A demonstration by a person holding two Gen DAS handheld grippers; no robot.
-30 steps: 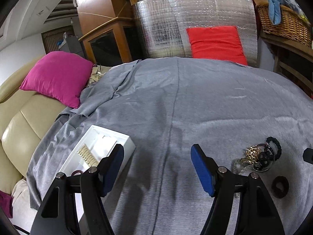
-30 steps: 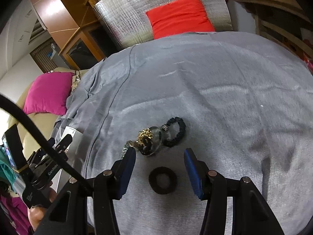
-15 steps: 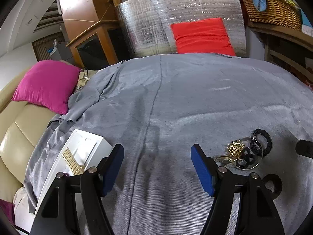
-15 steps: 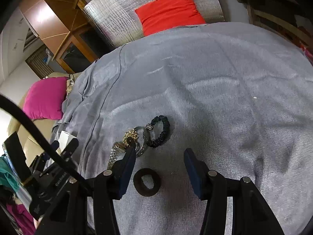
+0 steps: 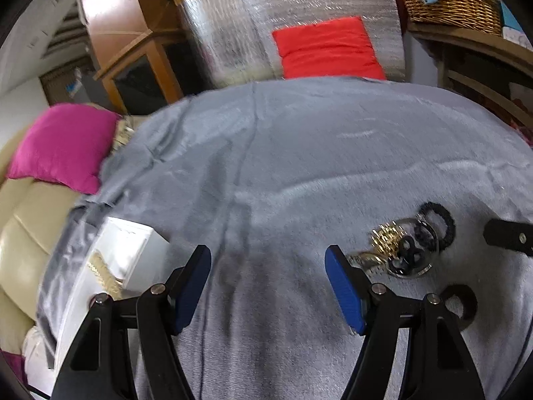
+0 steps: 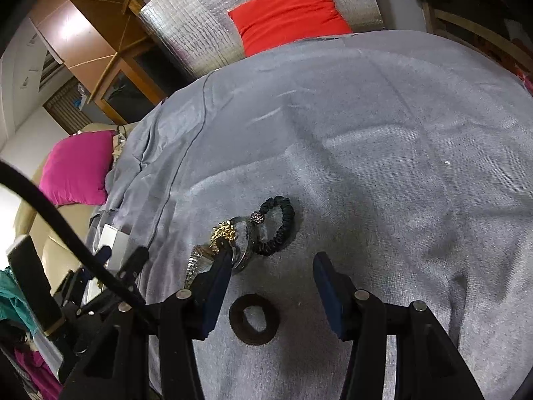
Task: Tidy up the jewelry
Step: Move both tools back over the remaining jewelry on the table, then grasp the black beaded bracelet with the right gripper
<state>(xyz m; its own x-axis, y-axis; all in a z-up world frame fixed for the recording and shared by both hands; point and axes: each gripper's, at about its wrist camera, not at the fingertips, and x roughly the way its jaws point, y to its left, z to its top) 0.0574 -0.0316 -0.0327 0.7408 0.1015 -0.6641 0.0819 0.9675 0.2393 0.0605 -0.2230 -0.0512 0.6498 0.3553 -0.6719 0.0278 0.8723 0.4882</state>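
Left claw (image 5: pixel 268 283): yours, blue pads apart, nothing between.
Right claw (image 6: pixel 271 286): pads apart, empty, above the fuzzy brown hair ring (image 6: pixel 254 319).
Jewelry heap (image 6: pixel 230 243): gold and silver metal, tangled, on woven grey cloth (image 6: pixel 383 140), touching ribbed black scrunchie (image 6: pixel 278 225).
White tray (image 5: pixel 116 260): rectangular, far left.

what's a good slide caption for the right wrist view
Right gripper, jaws open, hovers over a brown hair tie beside tangled jewelry on grey cloth.

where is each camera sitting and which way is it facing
Left wrist: on the left tongs, angled down over the grey cloth; white tray left, its own open fingers show.
Right wrist: on the right tongs, above the brown hair tie; left tongs visible.
Shared: jewelry pile, black scrunchie, red cushion.
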